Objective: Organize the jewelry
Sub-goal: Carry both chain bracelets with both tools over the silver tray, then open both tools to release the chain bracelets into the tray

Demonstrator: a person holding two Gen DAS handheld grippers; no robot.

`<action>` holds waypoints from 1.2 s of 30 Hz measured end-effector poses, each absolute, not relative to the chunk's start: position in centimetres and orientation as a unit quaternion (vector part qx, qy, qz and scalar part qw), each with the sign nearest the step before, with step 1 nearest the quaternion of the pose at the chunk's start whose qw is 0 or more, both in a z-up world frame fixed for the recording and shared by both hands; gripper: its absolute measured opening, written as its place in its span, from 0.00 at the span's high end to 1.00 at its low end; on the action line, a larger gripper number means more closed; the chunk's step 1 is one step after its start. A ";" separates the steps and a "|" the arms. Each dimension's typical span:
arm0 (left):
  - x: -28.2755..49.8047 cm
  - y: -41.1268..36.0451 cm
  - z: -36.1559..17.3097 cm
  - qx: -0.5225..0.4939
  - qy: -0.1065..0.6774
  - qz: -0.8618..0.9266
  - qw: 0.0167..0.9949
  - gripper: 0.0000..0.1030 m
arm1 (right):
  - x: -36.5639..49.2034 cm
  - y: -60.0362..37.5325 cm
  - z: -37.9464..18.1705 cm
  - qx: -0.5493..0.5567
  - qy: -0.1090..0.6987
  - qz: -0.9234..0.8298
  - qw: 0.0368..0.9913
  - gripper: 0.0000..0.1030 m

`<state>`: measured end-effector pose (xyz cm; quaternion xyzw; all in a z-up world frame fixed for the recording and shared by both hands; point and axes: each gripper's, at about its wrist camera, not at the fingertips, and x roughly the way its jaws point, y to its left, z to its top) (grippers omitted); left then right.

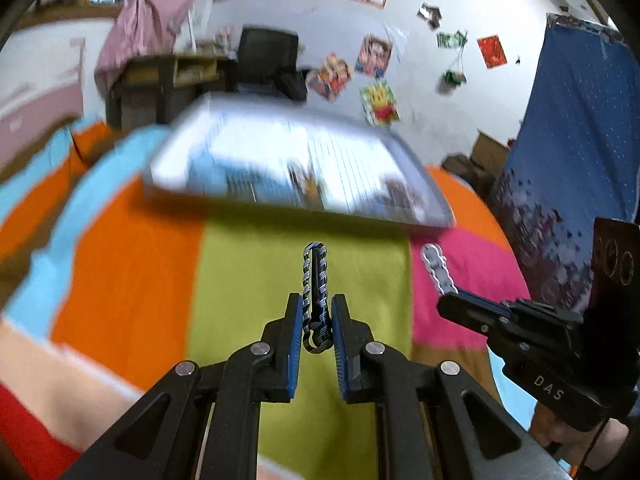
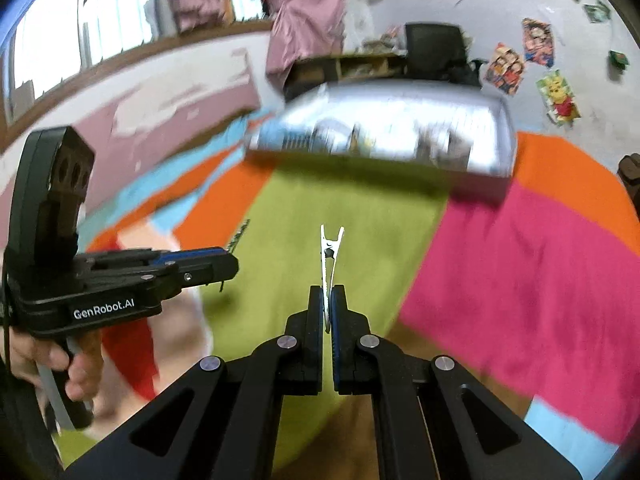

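My left gripper (image 1: 316, 312) is shut on a black-and-white braided hair clip (image 1: 315, 280) that sticks out forward above the green stripe of the cloth. My right gripper (image 2: 327, 300) is shut on a silver metal hair clip (image 2: 330, 258), held edge-on with its forked end pointing away. The right gripper also shows in the left wrist view (image 1: 452, 300) with the silver clip (image 1: 438, 268) over the pink stripe. The left gripper shows in the right wrist view (image 2: 224, 264). A clear compartmented organizer box (image 1: 296, 168) lies ahead, blurred; it also shows in the right wrist view (image 2: 384, 132).
A striped cloth of orange, green, pink and blue (image 1: 248, 272) covers the surface. A desk with a black chair (image 1: 268, 56) stands behind the box. A blue fabric panel (image 1: 576, 120) stands at the right. Posters hang on the white wall.
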<state>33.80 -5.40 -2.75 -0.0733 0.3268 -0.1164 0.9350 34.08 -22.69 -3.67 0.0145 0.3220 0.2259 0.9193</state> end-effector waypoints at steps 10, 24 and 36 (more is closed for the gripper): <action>44.2 -3.2 1.6 -0.069 0.263 -0.107 0.956 0.87 | 46.2 -20.0 -0.2 0.051 0.306 0.162 0.937 0.96; 50.3 -3.9 -2.1 -0.080 0.365 -0.103 0.922 0.86 | 54.0 -17.3 -2.0 0.031 0.396 0.124 0.910 0.96; 49.3 -2.7 -1.7 -0.102 0.357 -0.090 0.924 0.73 | 52.7 -17.4 -1.1 0.026 0.393 0.116 0.912 0.95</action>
